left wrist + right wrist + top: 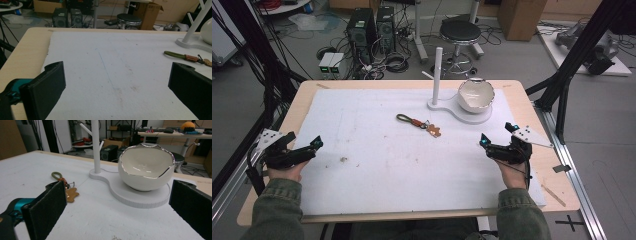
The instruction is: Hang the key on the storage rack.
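Nothing is done yet: both tongs, left (316, 143) and right (497, 135), gape empty, keychain (418, 122) untouched beside the stand (447, 102).

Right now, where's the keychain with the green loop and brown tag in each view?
High view: keychain with green loop and brown tag lies mid-mat, left of the white stand base.
Left gripper view: keychain at right edge, above the right jaw.
Right gripper view: keychain lower left, partly behind the left jaw.
Shared landmark: the white egg-shaped bowl on the stand.
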The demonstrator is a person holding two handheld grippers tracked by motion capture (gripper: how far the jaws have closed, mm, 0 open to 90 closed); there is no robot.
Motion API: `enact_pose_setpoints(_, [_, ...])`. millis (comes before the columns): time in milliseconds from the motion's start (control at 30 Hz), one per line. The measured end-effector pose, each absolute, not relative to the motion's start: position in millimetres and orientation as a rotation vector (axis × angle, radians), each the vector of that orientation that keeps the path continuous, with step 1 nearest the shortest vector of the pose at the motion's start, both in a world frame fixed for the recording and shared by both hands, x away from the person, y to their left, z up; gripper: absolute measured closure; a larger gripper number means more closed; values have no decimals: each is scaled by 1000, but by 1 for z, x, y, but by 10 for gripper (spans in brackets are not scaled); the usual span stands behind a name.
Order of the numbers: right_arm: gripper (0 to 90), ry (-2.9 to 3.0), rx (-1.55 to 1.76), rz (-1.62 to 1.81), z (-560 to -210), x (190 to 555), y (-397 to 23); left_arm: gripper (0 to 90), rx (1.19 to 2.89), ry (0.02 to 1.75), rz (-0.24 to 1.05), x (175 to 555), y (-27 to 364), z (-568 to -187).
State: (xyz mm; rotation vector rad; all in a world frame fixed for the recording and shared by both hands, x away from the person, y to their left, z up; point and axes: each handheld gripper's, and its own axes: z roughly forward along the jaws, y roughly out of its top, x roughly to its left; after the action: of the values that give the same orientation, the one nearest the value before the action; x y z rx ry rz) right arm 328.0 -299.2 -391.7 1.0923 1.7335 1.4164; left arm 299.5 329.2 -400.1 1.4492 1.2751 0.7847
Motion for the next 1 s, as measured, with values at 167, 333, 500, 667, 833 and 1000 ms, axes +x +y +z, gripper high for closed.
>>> enact_pose_setpoints(167, [4,1738,1088,1415,-392,328,-300,16,1448,1280,784,300,330,-400])
enact_pose_setpoints(333, [4,1732,1110,1420,-392,328,-301,17,1451,1284,781,300,329,-401])
enact_pose_setpoints(500, [4,1732,1121,1421,-392,329,-302,17,1447,1290,780,299,330,-401])
enact_pose_setpoints(667, [4,1739,1132,1414,-393,330,-300,17,1435,1292,777,300,332,-401])
enact_pose_setpoints(833, [4,1778,1133,1390,-393,333,-295,16,1426,1296,779,301,334,-400])
enact_pose_setpoints(1000, [4,1847,1097,1408,-386,340,-287,17,1429,1294,776,302,333,-401])
